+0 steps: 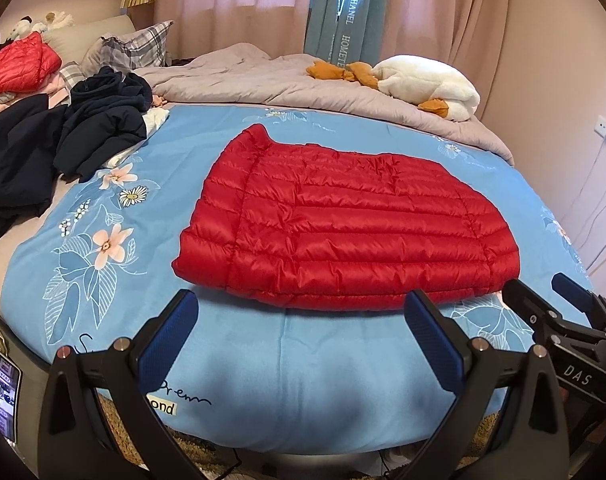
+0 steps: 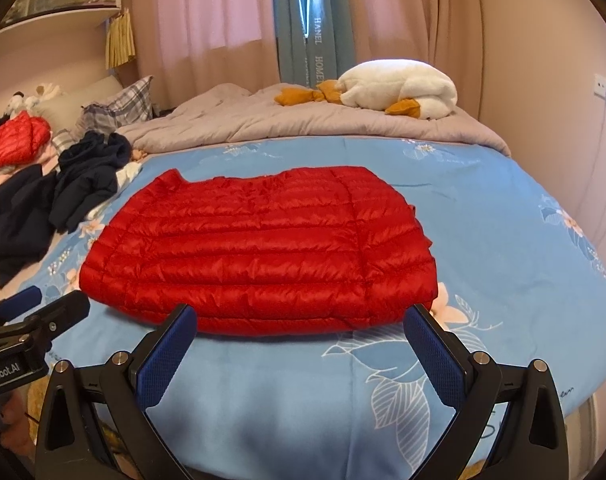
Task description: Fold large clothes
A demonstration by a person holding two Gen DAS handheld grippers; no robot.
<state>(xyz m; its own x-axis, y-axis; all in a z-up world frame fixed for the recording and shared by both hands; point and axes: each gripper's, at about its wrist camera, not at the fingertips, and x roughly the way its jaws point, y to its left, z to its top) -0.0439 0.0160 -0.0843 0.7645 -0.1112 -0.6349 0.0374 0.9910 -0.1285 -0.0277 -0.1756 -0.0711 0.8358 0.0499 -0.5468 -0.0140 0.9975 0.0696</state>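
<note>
left gripper (image 1: 299, 320): fingers wide, empty | right gripper (image 2: 299, 322): fingers wide, empty | puffy red quilted jacket (image 1: 343, 228): flat on blue flowery bed cover (image 1: 243, 360), just past fingertips, ready for next fold

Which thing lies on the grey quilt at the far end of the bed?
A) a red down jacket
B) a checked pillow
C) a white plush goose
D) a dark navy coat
C: the white plush goose lies on the grey quilt in front of the curtains, while the red down jacket lies flat on the blue floral cover, nearer to both open grippers.
</note>
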